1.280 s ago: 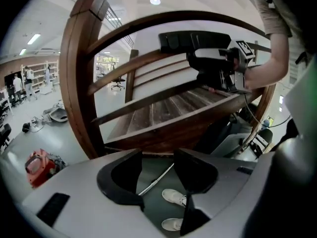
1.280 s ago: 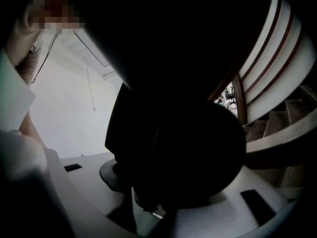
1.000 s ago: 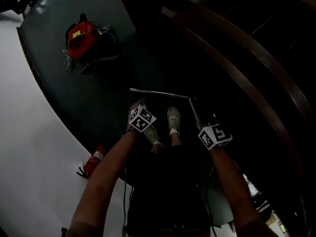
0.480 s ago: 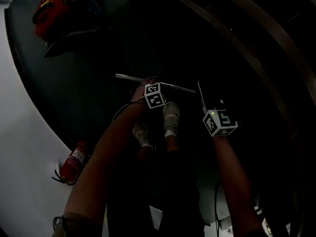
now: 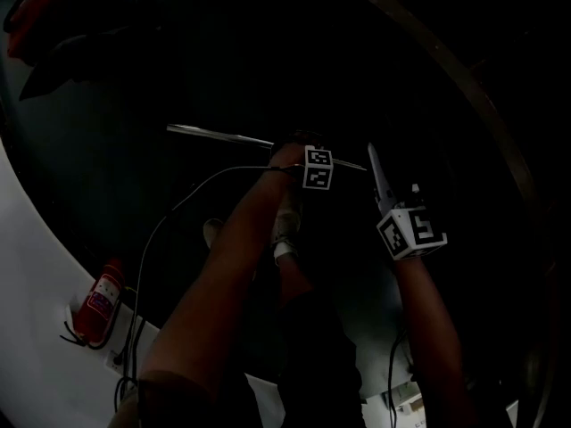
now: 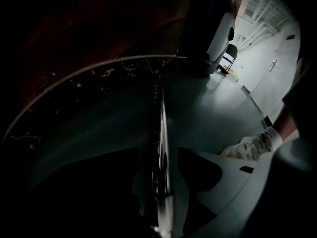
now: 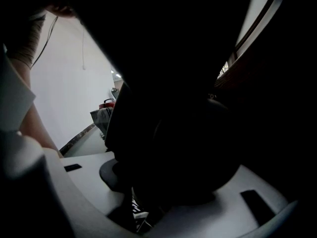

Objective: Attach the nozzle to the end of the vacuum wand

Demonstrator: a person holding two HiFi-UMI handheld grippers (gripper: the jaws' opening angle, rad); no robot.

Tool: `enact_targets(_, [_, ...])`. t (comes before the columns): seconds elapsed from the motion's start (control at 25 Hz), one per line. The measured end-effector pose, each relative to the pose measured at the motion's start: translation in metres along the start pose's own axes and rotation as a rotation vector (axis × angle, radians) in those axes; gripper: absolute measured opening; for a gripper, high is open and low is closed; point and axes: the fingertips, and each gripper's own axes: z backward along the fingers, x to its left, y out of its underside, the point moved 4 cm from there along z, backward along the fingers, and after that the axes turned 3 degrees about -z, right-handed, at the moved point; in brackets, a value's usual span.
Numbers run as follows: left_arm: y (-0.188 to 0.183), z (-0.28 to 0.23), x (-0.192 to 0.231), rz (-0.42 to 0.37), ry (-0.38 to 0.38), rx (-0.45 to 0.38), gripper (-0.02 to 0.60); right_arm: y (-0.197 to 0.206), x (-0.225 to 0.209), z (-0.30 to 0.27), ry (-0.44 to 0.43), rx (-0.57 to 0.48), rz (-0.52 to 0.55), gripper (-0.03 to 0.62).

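The person's own forearm and two pale shoes (image 5: 286,228) are crowding the space at six o'clock of the wand (image 5: 223,136). One thin cable (image 5: 178,205) is looping across the floor (image 5: 107,176) at its seven o'clock. The single wand is lying on that floor, running from ten o'clock toward three in the head view. The left gripper (image 6: 158,157) is straddling its three-o'clock end. Its jaws have just been opening and are standing apart, with the tube between them and a gap on each side. The right gripper (image 5: 391,205), at four o'clock of that end, is clamping the one pale tapered nozzle (image 5: 378,176), whose tip is pointing to twelve, close beside the wand's end. One fire extinguisher (image 5: 96,303) is lying at eight o'clock and one red machine (image 5: 20,12) is sitting at eleven. The floor is showing dull grey-green in dim light. At one o'clock in the left gripper view, one chair (image 6: 228,58) is standing by a white wall (image 6: 277,48).
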Motion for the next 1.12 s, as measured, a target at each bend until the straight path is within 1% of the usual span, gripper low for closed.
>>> enact_targets(0.04, [-0.004,-0.013,0.001,-0.013,0.004,0.016,0.252,-0.005,0.0,0.002,-0.011,-0.007,0.028,0.17])
enact_targets(0.12, [0.0,-0.036,-0.002,-0.058,-0.003,0.083,0.25,-0.011,0.002,0.009,-0.018,-0.032,0.064,0.169])
enact_targets(0.16, [0.004,-0.043,-0.003,-0.073,-0.019,0.107,0.227,-0.015,0.003,0.013,-0.02,-0.046,0.074,0.169])
enact_targets(0.2, [0.006,-0.047,-0.002,-0.063,-0.029,0.112,0.183,-0.02,0.004,0.019,-0.022,-0.057,0.082,0.169])
enact_targets(0.24, [0.006,-0.047,0.0,-0.034,-0.024,0.109,0.155,-0.025,0.005,0.027,-0.019,-0.061,0.087,0.169])
enact_targets(0.32, [0.004,-0.039,0.002,0.011,0.007,0.113,0.153,-0.038,0.01,0.044,-0.014,-0.067,0.089,0.169])
enact_targets(0.4, [-0.001,-0.016,0.003,0.019,0.01,0.088,0.153,-0.06,0.023,0.057,-0.02,-0.079,0.085,0.169])
enact_targets(0.56, [-0.026,0.061,-0.011,-0.013,0.0,-0.02,0.153,-0.106,0.05,0.096,-0.01,-0.086,0.09,0.169])
enact_targets(0.72, [-0.051,0.163,-0.036,-0.039,-0.03,-0.112,0.153,-0.178,0.087,0.136,-0.032,-0.126,0.079,0.169])
enact_targets(0.92, [-0.048,0.292,-0.06,-0.065,-0.109,-0.145,0.155,-0.282,0.132,0.177,-0.047,-0.213,0.1,0.169])
enact_targets(1.12, [-0.03,0.398,-0.083,-0.042,-0.199,-0.142,0.155,-0.374,0.181,0.208,-0.09,-0.282,0.137,0.169])
